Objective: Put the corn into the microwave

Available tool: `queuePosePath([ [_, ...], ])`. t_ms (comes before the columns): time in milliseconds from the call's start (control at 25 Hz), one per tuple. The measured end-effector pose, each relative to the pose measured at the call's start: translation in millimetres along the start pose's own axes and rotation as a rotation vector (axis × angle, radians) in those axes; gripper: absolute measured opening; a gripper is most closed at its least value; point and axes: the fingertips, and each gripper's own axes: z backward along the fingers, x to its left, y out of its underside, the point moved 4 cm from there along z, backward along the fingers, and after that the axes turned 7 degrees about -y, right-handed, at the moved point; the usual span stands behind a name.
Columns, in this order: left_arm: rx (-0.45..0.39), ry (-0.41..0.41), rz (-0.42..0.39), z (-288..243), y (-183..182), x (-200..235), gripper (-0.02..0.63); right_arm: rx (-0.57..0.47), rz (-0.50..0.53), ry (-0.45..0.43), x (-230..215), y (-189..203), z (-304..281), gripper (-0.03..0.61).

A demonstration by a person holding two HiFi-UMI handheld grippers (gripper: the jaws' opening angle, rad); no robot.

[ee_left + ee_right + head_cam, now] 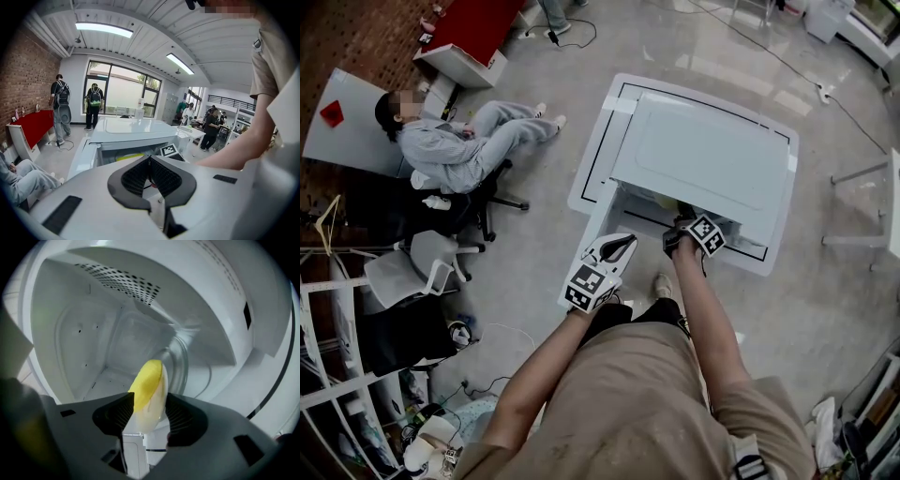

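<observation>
The corn (146,385), a yellow cob with a pale husk, stands tilted between the jaws of my right gripper (149,404) inside the white microwave (703,155). The jaws stand apart around it and do not squeeze it, so this gripper is open. Behind the cob lies the glass turntable (182,366). In the head view my right gripper (682,236) reaches into the microwave's front opening. My left gripper (617,247) hangs just left of that opening. Its pads (150,164) meet with nothing between them. The microwave (131,133) faces it.
The microwave stands on a white table (595,150) with black edge lines. A person (450,150) sits on the floor at the left beside office chairs (431,258). A red table (473,28) is at the far left. Two people (61,105) stand by the window.
</observation>
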Motion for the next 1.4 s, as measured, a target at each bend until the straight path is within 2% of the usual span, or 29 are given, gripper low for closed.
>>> queuePosePath([
  [280, -0.025, 0.003, 0.002, 14.5, -7.3, 2.4, 0.002, 0.141, 0.239, 0.111, -6.7, 20.3, 9.5, 0.249],
  [520, -0.023, 0.0, 0.001, 22.8, -2.4, 1.6, 0.002, 0.207, 0.309, 0.089, -13.1, 34.8, 18.9, 0.267],
  [600, -0.019, 0.0, 0.003, 23.3, 0.8, -1.1, 0.002, 0.234, 0.436, 0.137, -14.9, 39.2, 25.8, 0.268],
  [760, -0.015, 0.004, 0.005, 25.6, 4.3, -6.0, 0.002, 0.235, 0.85, 0.285, -6.1, 48.7, 38.8, 0.27],
  [840, -0.014, 0.005, 0.004, 27.5, 4.7, -8.0, 0.002, 0.235, 0.946, 0.311, -4.3, 53.8, 36.0, 0.272],
  [1000, -0.01, -0.001, 0.003, 32.4, 5.8, -8.8, 0.002, 0.266, 0.956, 0.323, 0.8, 60.6, 23.8, 0.272],
  [1400, 0.002, -0.026, 0.009, 42.2, 12.6, -6.5, 0.002, 0.244, 0.999, 0.402, 6.4, 41.1, -2.7, 0.27],
])
